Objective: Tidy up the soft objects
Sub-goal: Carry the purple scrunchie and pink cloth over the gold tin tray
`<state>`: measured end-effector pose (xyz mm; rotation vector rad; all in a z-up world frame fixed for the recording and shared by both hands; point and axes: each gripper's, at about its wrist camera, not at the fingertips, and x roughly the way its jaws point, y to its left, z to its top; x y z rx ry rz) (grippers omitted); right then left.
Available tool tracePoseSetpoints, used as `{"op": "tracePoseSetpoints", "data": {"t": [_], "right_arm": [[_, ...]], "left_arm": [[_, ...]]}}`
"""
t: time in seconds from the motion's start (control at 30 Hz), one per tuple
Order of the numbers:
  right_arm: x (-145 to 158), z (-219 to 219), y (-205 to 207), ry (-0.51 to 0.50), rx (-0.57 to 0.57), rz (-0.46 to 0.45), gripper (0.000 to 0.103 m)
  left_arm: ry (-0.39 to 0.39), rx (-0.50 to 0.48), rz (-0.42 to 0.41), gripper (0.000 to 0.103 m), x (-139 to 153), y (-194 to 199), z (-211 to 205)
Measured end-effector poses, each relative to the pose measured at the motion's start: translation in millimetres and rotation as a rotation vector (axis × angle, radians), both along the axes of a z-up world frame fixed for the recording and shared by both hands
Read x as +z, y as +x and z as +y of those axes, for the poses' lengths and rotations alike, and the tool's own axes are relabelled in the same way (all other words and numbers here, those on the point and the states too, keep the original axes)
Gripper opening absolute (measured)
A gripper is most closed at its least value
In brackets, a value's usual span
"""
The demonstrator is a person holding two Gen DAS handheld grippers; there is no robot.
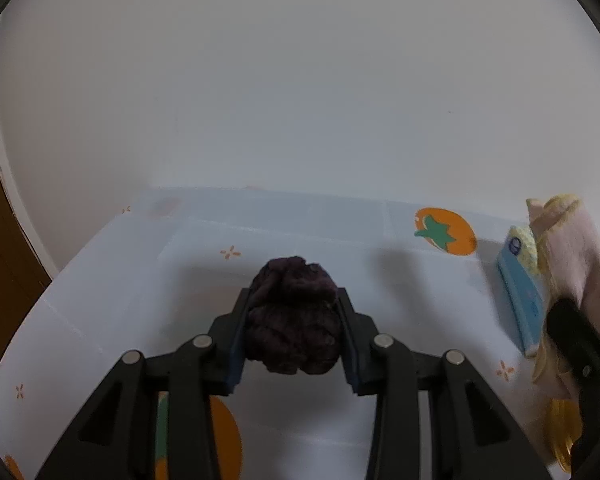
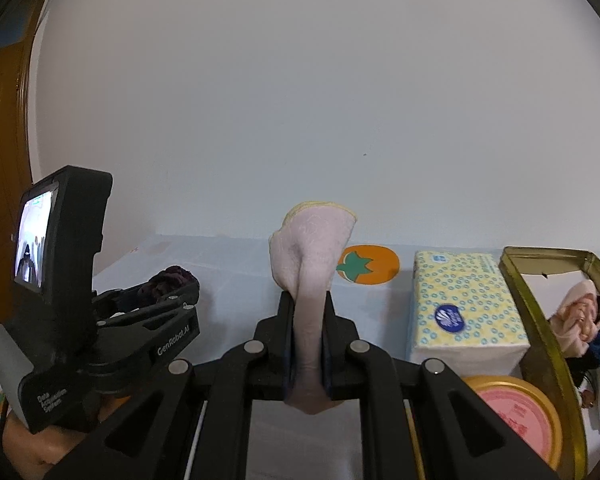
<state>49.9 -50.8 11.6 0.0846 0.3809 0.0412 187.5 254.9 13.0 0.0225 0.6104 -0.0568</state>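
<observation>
My left gripper (image 1: 294, 294) is shut on a dark purple scrunchie (image 1: 294, 316) and holds it above the table. The same gripper (image 2: 172, 286) with the scrunchie (image 2: 172, 278) shows at the left of the right wrist view. My right gripper (image 2: 308, 300) is shut on a pale pink cloth with a yellow hem (image 2: 312, 256), which stands up between the fingers. That cloth (image 1: 572, 248) also shows at the right edge of the left wrist view.
A tissue pack (image 2: 460, 304) stands right of the cloth. A gold tin (image 2: 540, 320) at the far right holds several soft items (image 2: 580, 328). A round pink-lidded container (image 2: 516, 412) sits in front. The tablecloth (image 1: 140, 280) has orange fruit prints; a white wall is behind.
</observation>
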Motion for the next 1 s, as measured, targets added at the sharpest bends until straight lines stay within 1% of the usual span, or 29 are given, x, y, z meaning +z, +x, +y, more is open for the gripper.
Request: {"op": "tracePoseSetpoints", "data": {"t": [0.13,0.3,0.5,0.67,1.0], "right_arm": [[1.0,-4.9,-12.3,-0.003,-0.007,-0.003,0.013],[1.1,-7.1,-24.3,-0.005,-0.006,-0.001,0.013],[1.5,-8.9,-43.6,-0.022,0.008,-0.008,0.013],[3.3,-11.8,-57.7,-0.036,0.009,-0.019,0.013],[4.3,-26.2,-82.8,-0.053,-0.004,-0.025,0.013]], "left_arm": [[0.005,0.001,-0.001,0.038,-1.8,-12.0,-4.0],[-0.023,0.014,-0.006,0.038,-1.0,-30.7,-2.8],[-0.028,0.025,-0.028,0.038,0.4,-54.2,-7.8],[-0.025,0.024,-0.037,0.038,0.7,-67.1,-13.4],[-0.053,-0.003,-0.023,0.038,-1.2,-90.2,-24.3]]}}
